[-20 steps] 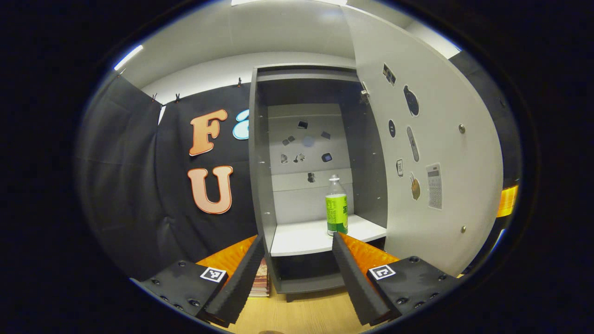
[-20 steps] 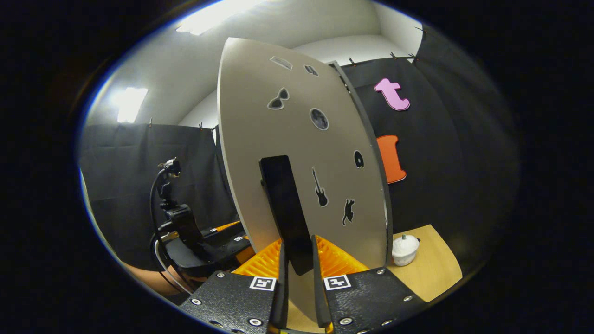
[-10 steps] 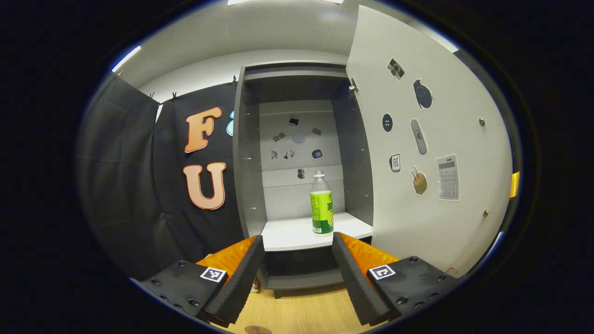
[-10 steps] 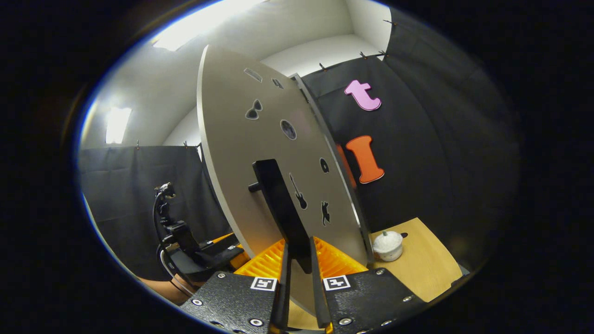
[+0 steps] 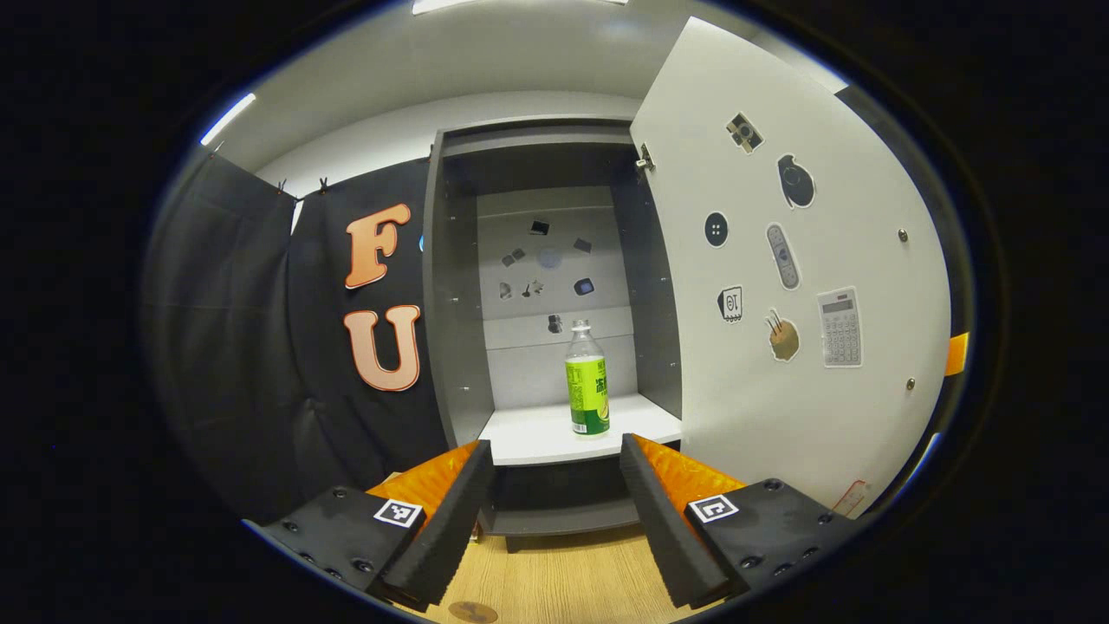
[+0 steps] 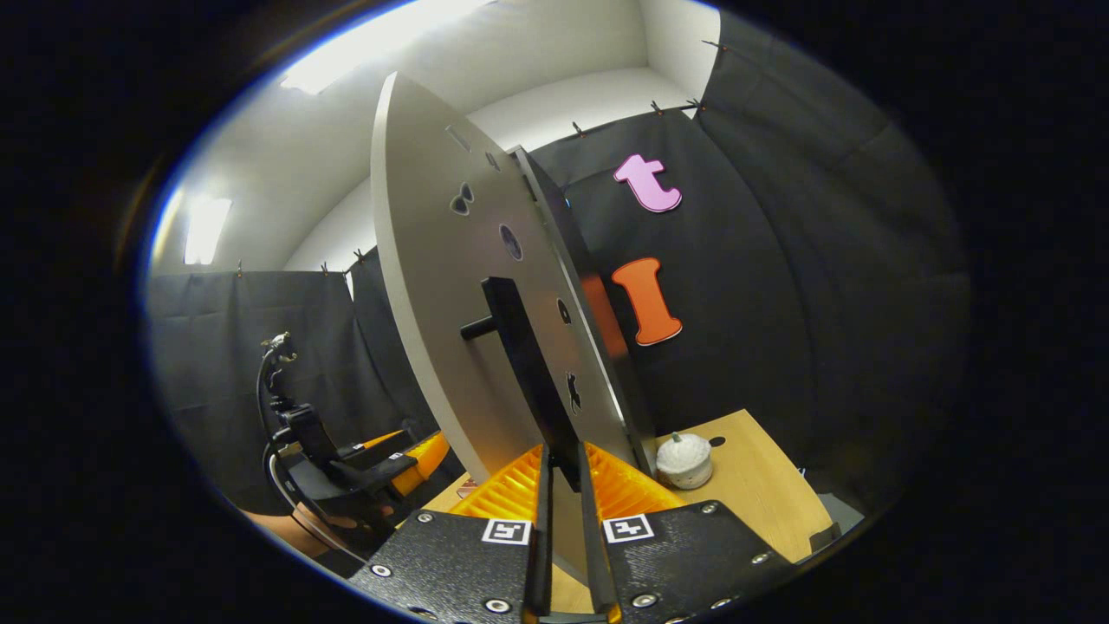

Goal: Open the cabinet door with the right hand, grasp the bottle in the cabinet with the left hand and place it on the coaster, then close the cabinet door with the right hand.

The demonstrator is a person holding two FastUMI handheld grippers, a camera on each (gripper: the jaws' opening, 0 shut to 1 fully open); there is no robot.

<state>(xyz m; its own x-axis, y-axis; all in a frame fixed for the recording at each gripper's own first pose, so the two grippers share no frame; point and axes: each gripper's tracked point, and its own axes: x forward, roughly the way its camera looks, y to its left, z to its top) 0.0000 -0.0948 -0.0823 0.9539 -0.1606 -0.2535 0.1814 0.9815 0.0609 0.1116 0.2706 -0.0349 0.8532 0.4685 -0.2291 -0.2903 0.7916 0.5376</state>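
Gripping the door's black handle (image 6: 530, 373), the right gripper (image 6: 561, 555) is holding the door (image 5: 797, 286) open; the left gripper (image 5: 554, 511) is waiting wide apart, facing the bottle (image 5: 586, 378) standing on the shelf (image 5: 537, 438), not yet grasped.

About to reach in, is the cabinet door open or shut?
Open: the door is swung wide, exposing the upright bottle on the shelf.

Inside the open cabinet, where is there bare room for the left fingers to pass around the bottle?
The white shelf lies bare left of the bottle, up to the grey side wall. A narrower bare strip runs between the bottle and the right wall. The open door crowds that right side.
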